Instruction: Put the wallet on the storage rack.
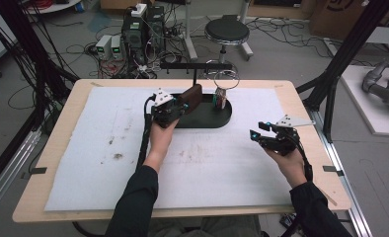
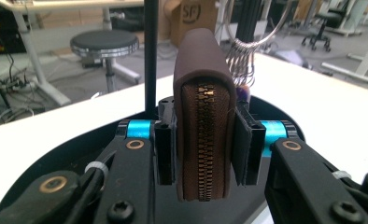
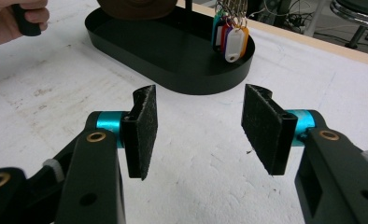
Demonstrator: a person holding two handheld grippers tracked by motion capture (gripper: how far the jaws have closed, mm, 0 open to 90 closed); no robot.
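Observation:
A brown zip wallet (image 2: 203,126) stands on edge between the pads of my left gripper (image 2: 204,144), which is shut on it over the black oval tray (image 2: 70,154). From above, the left gripper (image 1: 175,109) holds the wallet (image 1: 192,98) at the tray's (image 1: 210,120) left end. A key ring with coloured tags (image 1: 220,98) hangs from a black stand (image 1: 195,66) over the tray's right end; the tags (image 3: 231,37) also appear in the right gripper view. My right gripper (image 3: 197,126) is open with nothing between its pads, low over the white mat (image 3: 210,177), and sits right of the tray (image 1: 262,132).
The white mat (image 1: 84,163) covers most of the wooden table (image 1: 301,103). A round stool (image 1: 227,32), cables and electronics stand on the floor behind the table. Black frame posts rise at both sides.

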